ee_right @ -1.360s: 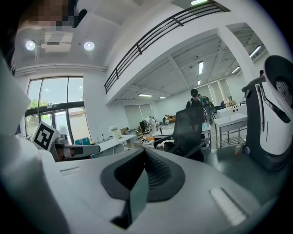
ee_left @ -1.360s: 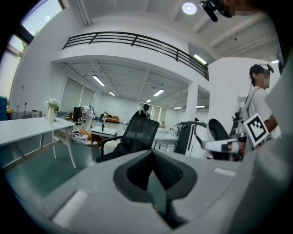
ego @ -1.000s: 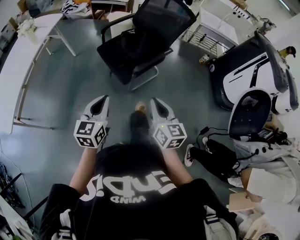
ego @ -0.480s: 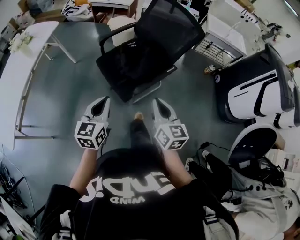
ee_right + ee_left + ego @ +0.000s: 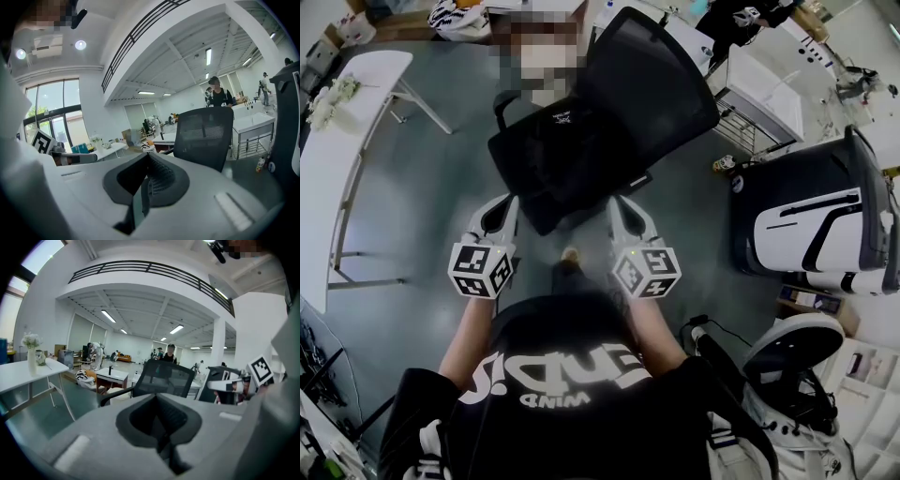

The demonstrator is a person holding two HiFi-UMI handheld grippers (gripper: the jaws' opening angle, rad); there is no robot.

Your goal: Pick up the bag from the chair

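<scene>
From above, a person in a black shirt stands on a grey floor facing a black office chair [image 5: 647,89] just ahead. The bag [image 5: 558,141], black with a small white logo, lies on the chair's seat in front of the mesh backrest.

The left gripper [image 5: 506,206] and the right gripper [image 5: 622,208] are held out side by side. They point toward the near edge of the seat and touch nothing. Each gripper's own view shows its two jaws pressed together with nothing between them. The chair's backrest rises beyond the jaws, and the gripper bodies hide the bag in those views.

A white table [image 5: 337,141] stands far to the left. A large black-and-white machine [image 5: 811,220] stands to the right.

The step in hand appears to be the approach, as the bag is not yet touched. The next move likely calls for spreading at least one pair of jaws, bringing it down to the bag's top and closing on it before lifting. Whether the bag has a handle cannot be told.
</scene>
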